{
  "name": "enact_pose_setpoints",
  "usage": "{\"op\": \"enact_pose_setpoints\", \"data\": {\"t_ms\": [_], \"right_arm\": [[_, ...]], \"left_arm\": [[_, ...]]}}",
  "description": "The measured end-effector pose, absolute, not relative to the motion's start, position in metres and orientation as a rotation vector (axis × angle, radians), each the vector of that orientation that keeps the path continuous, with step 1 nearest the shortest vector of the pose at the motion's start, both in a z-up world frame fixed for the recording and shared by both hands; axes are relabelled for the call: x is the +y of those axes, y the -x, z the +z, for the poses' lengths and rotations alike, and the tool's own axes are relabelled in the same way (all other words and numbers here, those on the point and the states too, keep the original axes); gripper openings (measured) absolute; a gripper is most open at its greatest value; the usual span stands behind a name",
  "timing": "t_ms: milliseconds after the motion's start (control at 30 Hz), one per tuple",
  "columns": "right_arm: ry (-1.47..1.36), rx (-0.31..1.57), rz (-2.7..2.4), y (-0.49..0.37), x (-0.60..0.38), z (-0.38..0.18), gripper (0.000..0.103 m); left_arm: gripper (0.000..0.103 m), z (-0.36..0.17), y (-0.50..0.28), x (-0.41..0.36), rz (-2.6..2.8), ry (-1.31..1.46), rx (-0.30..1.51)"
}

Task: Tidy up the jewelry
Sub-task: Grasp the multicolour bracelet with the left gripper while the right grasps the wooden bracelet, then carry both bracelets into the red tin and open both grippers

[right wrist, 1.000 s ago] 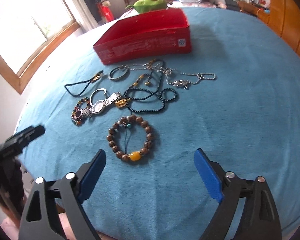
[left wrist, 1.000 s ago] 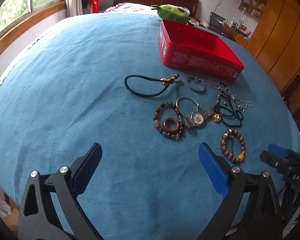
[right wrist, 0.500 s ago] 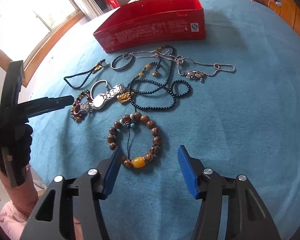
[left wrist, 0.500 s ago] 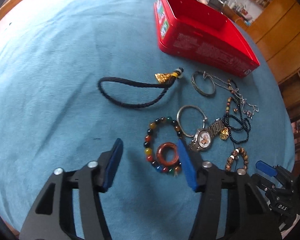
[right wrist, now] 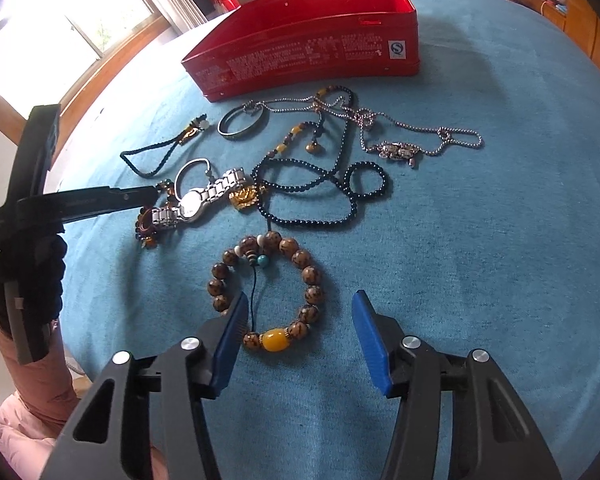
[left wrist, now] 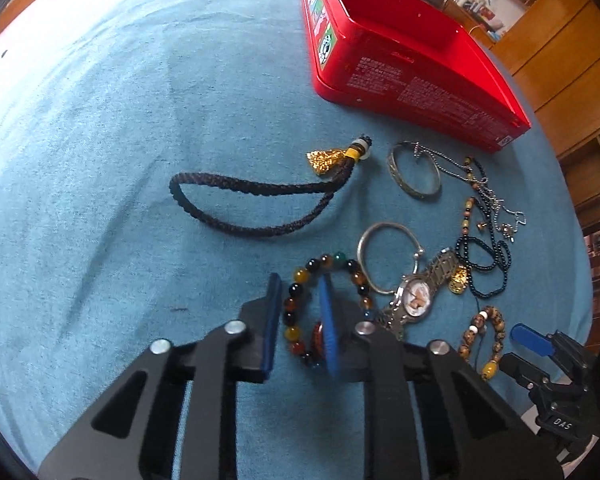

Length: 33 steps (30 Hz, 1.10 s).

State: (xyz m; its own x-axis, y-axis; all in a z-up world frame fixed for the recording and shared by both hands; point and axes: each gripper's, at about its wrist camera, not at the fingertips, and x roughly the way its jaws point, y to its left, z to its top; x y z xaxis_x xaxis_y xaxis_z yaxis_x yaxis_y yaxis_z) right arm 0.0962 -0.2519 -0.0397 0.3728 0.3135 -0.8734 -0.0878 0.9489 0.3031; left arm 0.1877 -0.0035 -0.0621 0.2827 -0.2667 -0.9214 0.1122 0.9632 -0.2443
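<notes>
Blue surface (left wrist: 120,120): bead bracelet (left wrist: 300,312) is nearly clamped by left gripper (left wrist: 298,320); right gripper (right wrist: 300,336), wide open, straddles wooden bracelet (right wrist: 268,292) for boxing.

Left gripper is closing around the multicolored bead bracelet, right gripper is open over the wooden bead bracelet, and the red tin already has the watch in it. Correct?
Not quite: the watch lies on the blue cloth among the other jewelry, not in the red tin, as the right wrist view shows. The rest stands: left gripper around the multicolored bead bracelet, right gripper open over the wooden bead bracelet.
</notes>
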Motion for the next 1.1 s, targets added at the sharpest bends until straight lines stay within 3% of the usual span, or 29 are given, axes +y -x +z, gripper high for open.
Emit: {"op": "enact_pose_setpoints", "data": {"t_ms": [133,333,467,800,867,933,1100], "right_arm": [[-0.220,1.170,0.256,-0.098,-0.251,-0.041,0.054],[-0.220,1.186,0.234,-0.100,-0.255,-0.043,0.053],[-0.203,1.195,0.211,-0.099,-0.259,-0.044,0.038],[-0.164,1.202,0.232,-0.112,-0.248,-0.047,0.038],[-0.130,1.199,0.247,-0.114,-0.242,-0.047,0.031],[-0.101,1.198,0.242,-0.115,-0.236,-0.048,0.012],[-0.170,1.207,0.285,-0.110,-0.245,-0.044,0.011]], "left_arm": [[0.006,-0.064,-0.188,-0.003,-0.256,0.124,1.252],[0.006,-0.063,-0.190,-0.007,-0.270,0.127,1.233],[0.006,-0.052,-0.182,-0.002,-0.287,0.165,1.183],[0.006,-0.010,-0.157,-0.020,-0.406,0.179,1.073],[0.006,-0.005,-0.151,-0.021,-0.424,0.183,1.065],[0.006,0.000,-0.146,-0.019,-0.432,0.185,1.058],[0.006,0.010,-0.136,-0.018,-0.438,0.186,1.024]]}}
